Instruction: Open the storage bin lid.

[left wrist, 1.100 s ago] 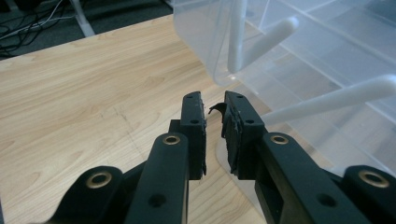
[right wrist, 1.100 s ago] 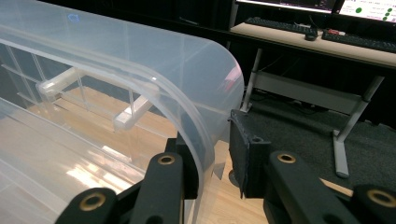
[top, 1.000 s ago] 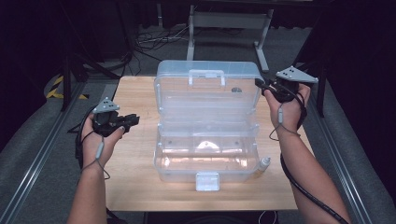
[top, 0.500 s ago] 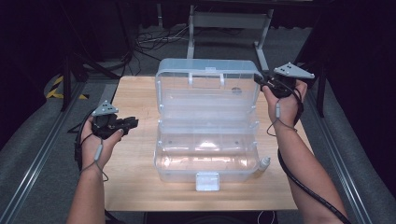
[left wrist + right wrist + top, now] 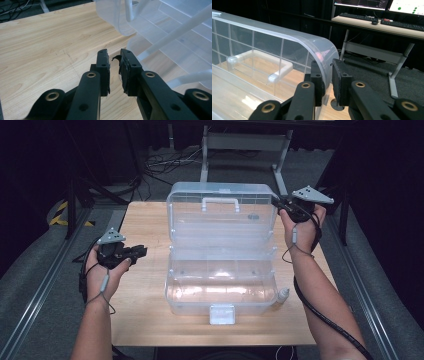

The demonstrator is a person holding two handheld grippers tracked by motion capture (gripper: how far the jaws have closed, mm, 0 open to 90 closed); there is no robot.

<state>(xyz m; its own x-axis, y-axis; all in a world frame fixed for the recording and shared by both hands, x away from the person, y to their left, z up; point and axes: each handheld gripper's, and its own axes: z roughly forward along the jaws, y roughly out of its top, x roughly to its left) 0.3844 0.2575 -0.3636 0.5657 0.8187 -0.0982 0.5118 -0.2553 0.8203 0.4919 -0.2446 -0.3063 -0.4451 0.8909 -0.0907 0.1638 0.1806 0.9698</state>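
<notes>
From the high view, the clear plastic toolbox (image 5: 220, 255) stands mid-desk, lid (image 5: 222, 212) raised toward the far edge. The right gripper (image 5: 281, 206) meets the lid's far-right corner; the left gripper (image 5: 140, 251) hovers over bare wood near the left edge, well apart from the box, with free room around it

In the left gripper view its jaws stand nearly together on nothing, the box wall (image 5: 160, 37) ahead

In the right gripper view the jaws have just been closing and straddle the lid's rim (image 5: 325, 58); whether both pads press it I cannot tell. Grip squarely on the rim before swinging; open floor lies beyond the far edge
</notes>
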